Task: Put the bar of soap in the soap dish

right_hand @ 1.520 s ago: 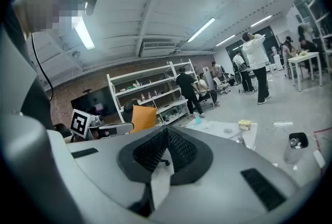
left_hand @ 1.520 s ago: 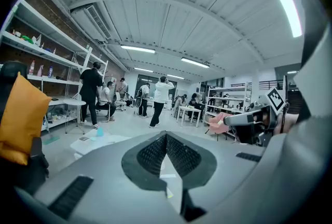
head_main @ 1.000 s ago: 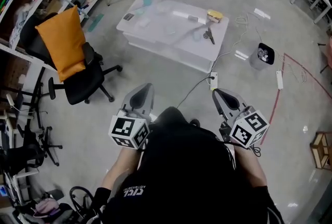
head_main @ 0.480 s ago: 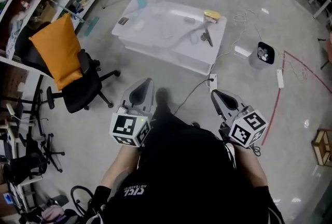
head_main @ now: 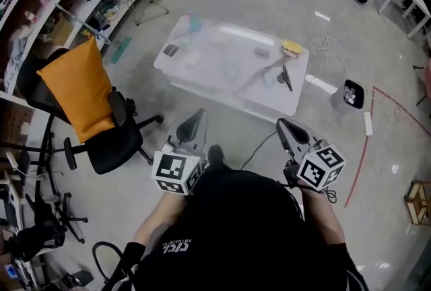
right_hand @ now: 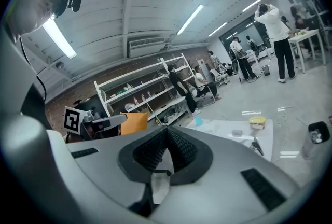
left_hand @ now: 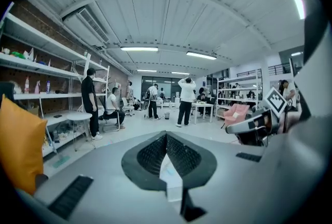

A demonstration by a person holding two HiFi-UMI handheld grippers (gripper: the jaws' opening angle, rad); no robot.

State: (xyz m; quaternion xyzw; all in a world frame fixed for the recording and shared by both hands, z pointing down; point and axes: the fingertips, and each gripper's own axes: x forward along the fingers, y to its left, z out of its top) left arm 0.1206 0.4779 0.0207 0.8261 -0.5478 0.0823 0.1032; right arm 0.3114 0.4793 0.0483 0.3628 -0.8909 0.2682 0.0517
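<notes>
A low white table (head_main: 222, 74) stands on the floor ahead of me. On its far right corner sits a small yellow object (head_main: 291, 48), with a small grey block (head_main: 261, 52) to its left; which is soap and which is dish I cannot tell. The right gripper view shows the yellow object (right_hand: 257, 122) and the grey block (right_hand: 237, 133) too. My left gripper (head_main: 197, 115) and my right gripper (head_main: 281, 123) are held in front of my body, short of the table. Both are shut and hold nothing, seen also in the left gripper (left_hand: 166, 136) and the right gripper (right_hand: 166, 129) views.
A dark tool (head_main: 285, 77) lies near the table's right edge. A black office chair with an orange cushion (head_main: 81, 91) stands at the left. Cables (head_main: 259, 138) cross the floor before the table, a small bin (head_main: 349, 93) sits to its right. People (left_hand: 185, 101) stand far off.
I have walked forward with both grippers, closing on the white table, which now sits nearer in the head view. Both grippers have stayed shut and empty.
</notes>
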